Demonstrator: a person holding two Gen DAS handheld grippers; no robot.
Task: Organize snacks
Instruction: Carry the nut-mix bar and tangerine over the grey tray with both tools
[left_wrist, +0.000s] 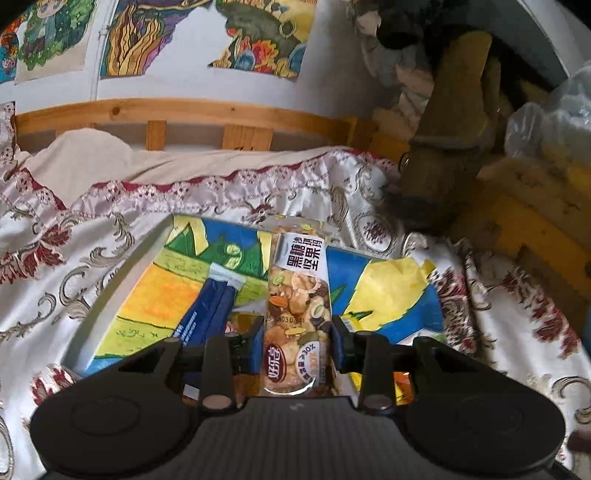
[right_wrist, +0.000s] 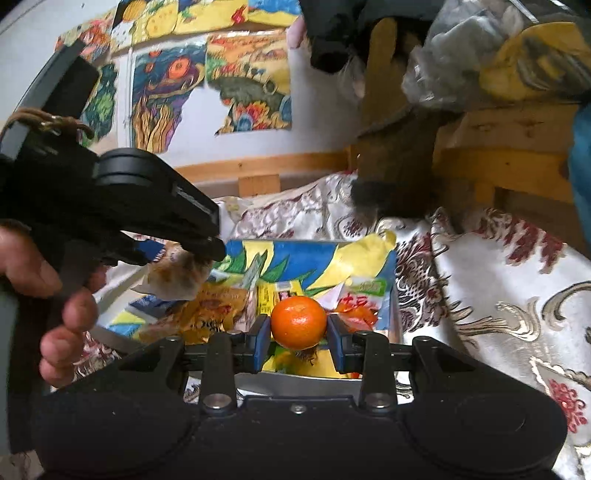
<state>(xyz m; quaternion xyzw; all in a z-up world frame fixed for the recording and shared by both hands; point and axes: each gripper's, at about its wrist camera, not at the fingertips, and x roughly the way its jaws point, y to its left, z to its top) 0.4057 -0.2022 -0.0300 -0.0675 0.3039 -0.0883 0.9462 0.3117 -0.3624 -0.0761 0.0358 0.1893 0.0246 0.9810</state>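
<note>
Right now each of your tongs has a snack in it. The left tongs (left_wrist: 298, 341) are clamped on a clear-wrapped nut bar (left_wrist: 297, 314), gripped near its lower end so most of the packet sticks out forward over the tray (left_wrist: 110, 295). The right tongs (right_wrist: 298, 334) are clamped on a mandarin (right_wrist: 298, 322), held across its middle above the near part of the same tray, where an orange-yellow snack packet (right_wrist: 210, 308) and a red and green packet (right_wrist: 360, 297) already lie.

For the nut bar, judge the placing by its far tip, not by your tongs: lower it flat and parallel to the dark blue stick packets (left_wrist: 210, 314) just left of it, so it sits as a row rather than across them. Keep the squeeze light; the wrapper looks soft and the bar inside could crack. The mandarin will likely roll, so set it down against a packet or the tray wall before you let go.

Mind the tray rim on every side; it is low, and a long packet dragged over it could tip out onto the embroidered bedspread (left_wrist: 55, 240). The left half of the tray floor shows the most bare painted paper, so that is your best open room. In the right wrist view your two tools sit close together, so move one at a time. The wooden bed rail (left_wrist: 221, 114) beyond and the yellow wooden furniture (left_wrist: 517, 221) to the right are well apart from the tray.
</note>
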